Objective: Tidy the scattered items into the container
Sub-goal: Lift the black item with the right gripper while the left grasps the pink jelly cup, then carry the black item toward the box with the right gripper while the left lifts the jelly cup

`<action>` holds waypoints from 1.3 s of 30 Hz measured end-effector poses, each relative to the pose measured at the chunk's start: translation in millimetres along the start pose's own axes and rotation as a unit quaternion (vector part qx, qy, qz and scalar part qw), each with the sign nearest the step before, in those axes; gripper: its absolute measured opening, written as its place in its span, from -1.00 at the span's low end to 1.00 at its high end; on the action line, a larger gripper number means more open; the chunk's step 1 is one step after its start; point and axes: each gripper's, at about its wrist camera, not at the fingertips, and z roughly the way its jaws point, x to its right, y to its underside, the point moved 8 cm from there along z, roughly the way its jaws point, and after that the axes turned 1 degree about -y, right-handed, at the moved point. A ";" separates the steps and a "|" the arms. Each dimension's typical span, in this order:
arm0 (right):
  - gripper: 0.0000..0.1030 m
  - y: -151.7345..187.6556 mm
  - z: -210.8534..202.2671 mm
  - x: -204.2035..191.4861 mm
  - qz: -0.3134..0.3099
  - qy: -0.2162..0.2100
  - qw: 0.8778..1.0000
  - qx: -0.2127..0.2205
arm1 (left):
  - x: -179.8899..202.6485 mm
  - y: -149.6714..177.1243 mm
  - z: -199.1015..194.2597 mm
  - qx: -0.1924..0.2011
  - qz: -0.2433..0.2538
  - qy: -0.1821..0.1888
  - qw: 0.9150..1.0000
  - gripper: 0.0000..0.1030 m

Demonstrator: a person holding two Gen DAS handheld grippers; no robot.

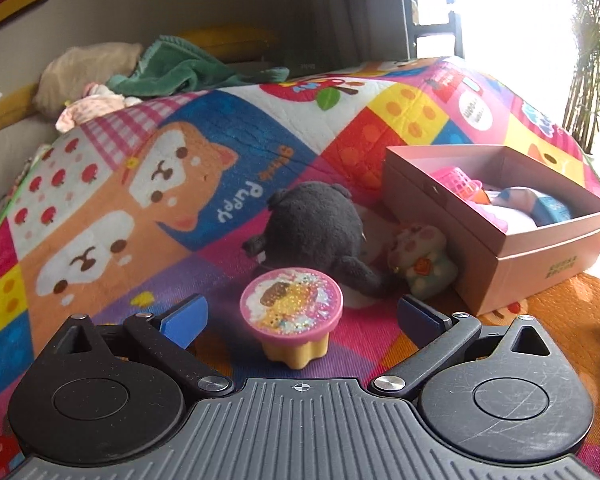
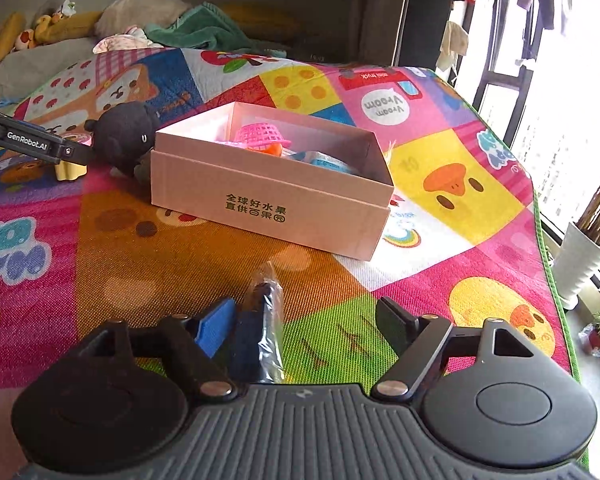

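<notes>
Both grippers gape empty: the left gripper (image 1: 300, 316), straddling the cup (image 1: 291, 312) left of the box (image 1: 540, 264), could tip it when closing, while the right gripper (image 2: 306, 324) straddles a wrapped pen (image 2: 264, 320).

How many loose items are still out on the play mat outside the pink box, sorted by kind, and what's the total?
Plush toys: 2, the black plush and the small pastel plush
Toy cups: 1, the glitter-lid cup
Plastic-wrapped items: 1, the dark wrapped item
Total: 4 on the play mat outside the pink box
</notes>
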 end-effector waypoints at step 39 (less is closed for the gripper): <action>1.00 22.3 -23.0 26.2 -0.068 0.084 0.994 -0.032 | 128.3 55.8 -66.9 -0.051 0.026 0.233 0.971 0.90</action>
